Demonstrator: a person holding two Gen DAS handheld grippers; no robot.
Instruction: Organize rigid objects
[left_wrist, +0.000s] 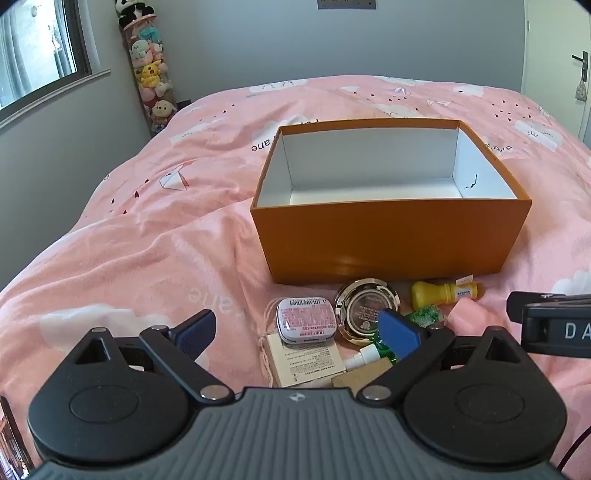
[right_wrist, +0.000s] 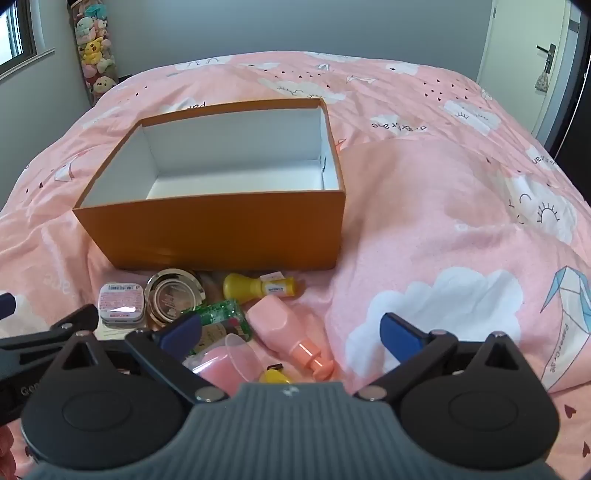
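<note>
- My left gripper (left_wrist: 297, 334) hangs with its jaws spread wide and nothing between the pads, over the near-left part of the pile.
- My right gripper (right_wrist: 291, 334) is spread just as wide, empty too.
- The orange box (left_wrist: 388, 240) sits mid-bed on the pink duvet (left_wrist: 147, 240), its white inside bare.
- Against its near wall lie the pink-labelled tin (left_wrist: 306, 319), the round gold compact (left_wrist: 367, 304) and the yellow bottle (right_wrist: 258, 286).
- The pink pump bottle (right_wrist: 284, 328) lies nearest the bed's near edge, beside a green glittery bottle (right_wrist: 221, 312).

We see our right gripper (right_wrist: 291, 334) with jaws spread wide above a pink bottle (right_wrist: 282, 325), yellow bottle (right_wrist: 258, 286) and tin (right_wrist: 121, 301) before an orange box (right_wrist: 221, 236) on the bed (right_wrist: 443, 221).
</note>
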